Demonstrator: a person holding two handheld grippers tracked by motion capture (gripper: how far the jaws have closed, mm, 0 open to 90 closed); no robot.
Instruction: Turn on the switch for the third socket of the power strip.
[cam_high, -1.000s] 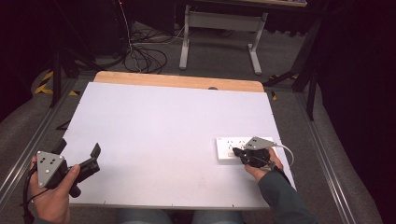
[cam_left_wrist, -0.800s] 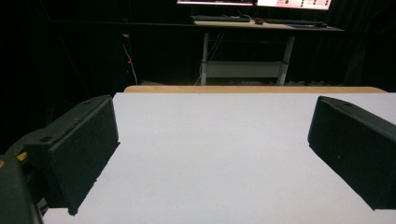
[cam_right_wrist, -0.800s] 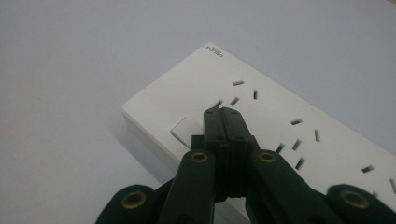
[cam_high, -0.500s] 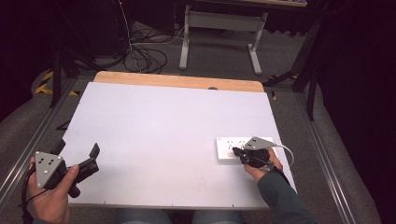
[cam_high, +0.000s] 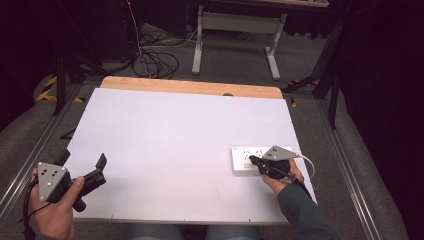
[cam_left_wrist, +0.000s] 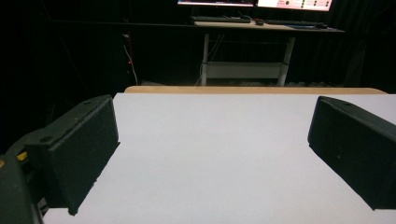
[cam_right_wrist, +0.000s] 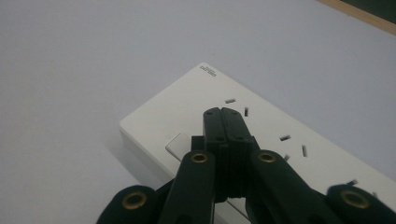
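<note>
power strip (cam_high: 246, 160) flat, long axis left-right along table's near edge

The high view looks forward and down from above the person's side of the desk (cam_high: 190, 135), taking in its whole white top. The left gripper view sits low at the near left edge, facing level across that top toward a far monitor stand (cam_left_wrist: 247, 65). The right gripper view looks steeply down, very close on the white power strip (cam_right_wrist: 261, 135), also seen from above (cam_high: 245, 160).
</note>
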